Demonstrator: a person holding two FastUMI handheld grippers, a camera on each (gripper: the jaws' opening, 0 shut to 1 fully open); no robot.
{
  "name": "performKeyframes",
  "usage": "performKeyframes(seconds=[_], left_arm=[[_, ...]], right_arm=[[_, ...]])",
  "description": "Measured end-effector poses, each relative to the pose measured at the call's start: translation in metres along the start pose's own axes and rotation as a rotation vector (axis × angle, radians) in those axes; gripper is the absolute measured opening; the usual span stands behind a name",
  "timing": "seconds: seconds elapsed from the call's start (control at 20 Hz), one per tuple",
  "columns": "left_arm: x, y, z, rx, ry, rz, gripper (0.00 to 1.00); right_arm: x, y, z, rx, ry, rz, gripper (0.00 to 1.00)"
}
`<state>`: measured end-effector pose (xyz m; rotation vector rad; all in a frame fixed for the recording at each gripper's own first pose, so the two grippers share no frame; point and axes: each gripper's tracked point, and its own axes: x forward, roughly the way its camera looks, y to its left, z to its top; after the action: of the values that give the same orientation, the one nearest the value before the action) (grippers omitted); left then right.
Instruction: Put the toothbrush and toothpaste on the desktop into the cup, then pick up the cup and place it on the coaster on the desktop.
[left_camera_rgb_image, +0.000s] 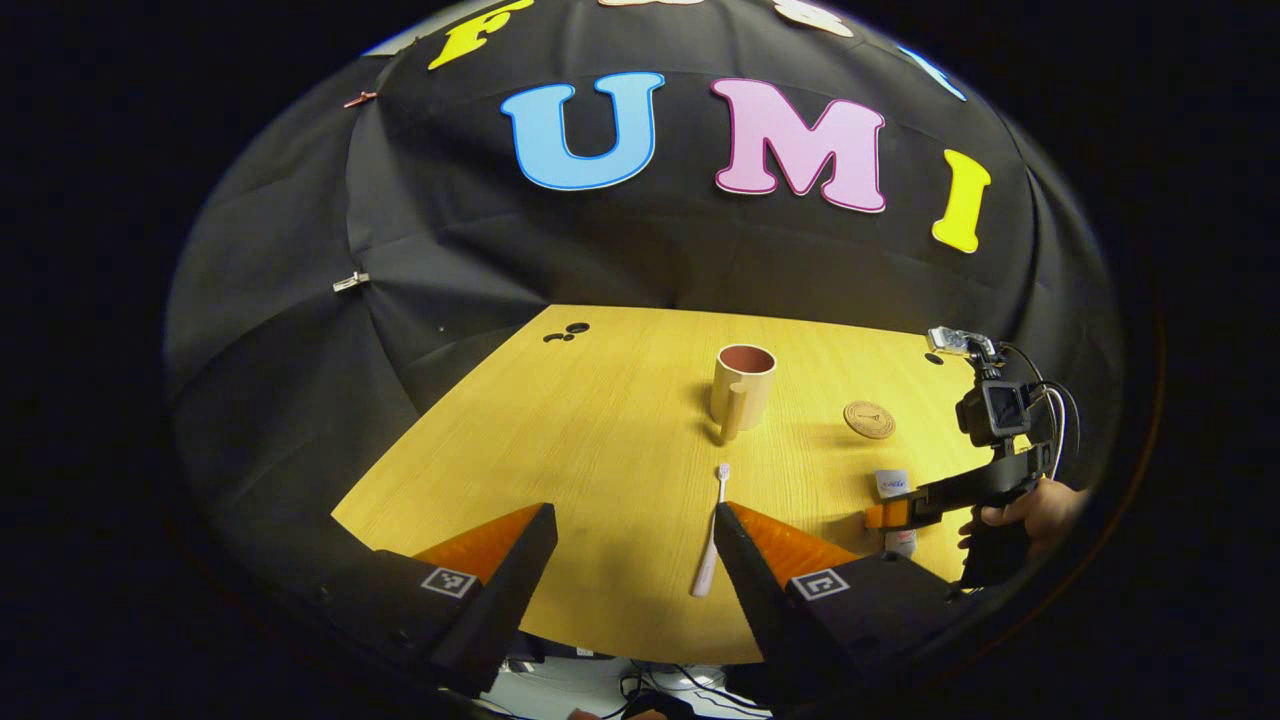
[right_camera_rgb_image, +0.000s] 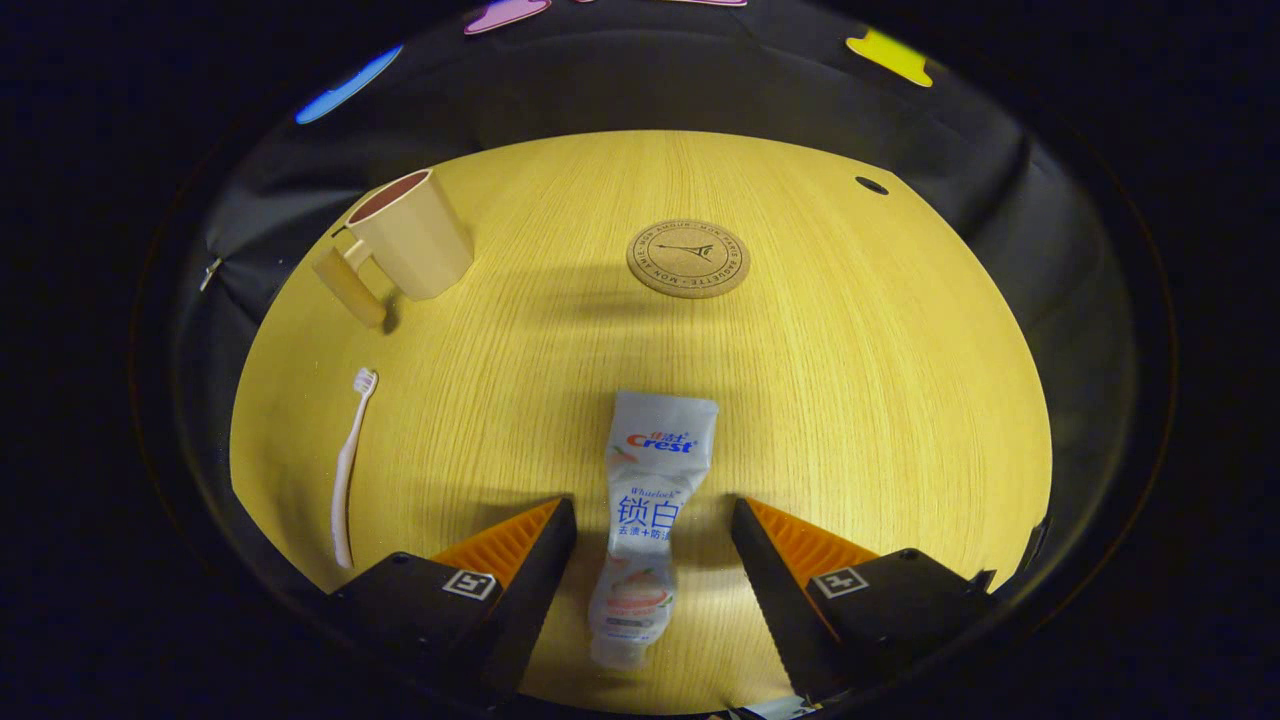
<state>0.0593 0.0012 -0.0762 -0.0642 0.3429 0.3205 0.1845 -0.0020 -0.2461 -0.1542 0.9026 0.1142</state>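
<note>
One wooden desktop (right_camera_rgb_image: 860, 420) carries four loose things: one toothbrush (right_camera_rgb_image: 350, 465), one toothpaste tube (right_camera_rgb_image: 650, 490), one cup (right_camera_rgb_image: 410, 240) with a single handle, and one round coaster (right_camera_rgb_image: 688, 258). There are two grippers, the left gripper (left_camera_rgb_image: 635, 530) and the right gripper (right_camera_rgb_image: 652, 525), each with two fingers. One hand (left_camera_rgb_image: 1030, 510) is in sight in the left gripper view, holding the right gripper.
</note>
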Motion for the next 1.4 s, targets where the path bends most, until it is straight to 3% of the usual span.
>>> performKeyframes(seconds=[0.05, 0.25, 0.45, 0.5, 0.55, 0.6, 0.65, 0.7, 0.75, 0.85, 0.9, 1.1, 1.35, 1.4], left_arm=[[0.002, -0.002, 0.002, 0.003, -0.001, -0.005, 0.98], [0.008, -0.012, 0.006, 0.013, 0.003, -0.026, 0.98], [0.015, -0.016, 0.002, 0.023, 0.023, -0.037, 0.98], [0.018, -0.017, -0.001, 0.021, 0.03, -0.038, 0.98], [0.022, -0.017, -0.003, 0.016, 0.039, -0.041, 0.98], [0.025, -0.018, -0.006, 0.007, 0.052, -0.047, 0.94], [0.028, -0.019, -0.009, -0.007, 0.064, -0.055, 0.98], [0.032, -0.021, -0.011, -0.021, 0.079, -0.067, 0.98], [0.037, -0.024, -0.015, -0.032, 0.095, -0.082, 0.98], [0.048, -0.028, -0.02, -0.037, 0.129, -0.101, 0.94], [0.054, -0.029, -0.022, -0.033, 0.149, -0.108, 0.98], [0.083, -0.036, -0.048, -0.006, 0.268, -0.094, 0.98], [0.107, -0.06, -0.08, -0.024, 0.381, -0.13, 0.99], [0.111, -0.064, -0.083, -0.016, 0.398, -0.134, 0.94]], right_arm=[[0.0, 0.0, 0.0, -0.003, 0.011, 0.002, 0.89], [-0.002, -0.001, -0.002, 0.013, 0.052, 0.001, 0.37], [-0.001, -0.001, -0.003, -0.02, 0.061, 0.055, 0.29], [-0.004, -0.003, -0.003, -0.02, 0.058, 0.053, 0.17], [-0.004, -0.004, -0.005, -0.024, 0.056, 0.06, 0.25], [-0.007, -0.006, -0.004, -0.029, 0.046, 0.065, 0.25], [-0.01, -0.008, -0.002, -0.035, 0.035, 0.067, 0.25], [-0.016, -0.01, 0.002, -0.036, 0.021, 0.073, 0.12], [-0.021, -0.012, 0.004, -0.037, 0.006, 0.078, 0.25], [-0.033, -0.018, 0.013, -0.041, -0.026, 0.086, 0.25], [-0.039, -0.022, 0.017, -0.043, -0.04, 0.089, 0.25], [-0.066, -0.038, 0.028, -0.036, -0.104, 0.105, 0.25], [-0.098, -0.049, 0.021, -0.039, -0.165, 0.136, 0.24], [-0.102, -0.052, 0.017, -0.035, -0.171, 0.14, 0.24]])
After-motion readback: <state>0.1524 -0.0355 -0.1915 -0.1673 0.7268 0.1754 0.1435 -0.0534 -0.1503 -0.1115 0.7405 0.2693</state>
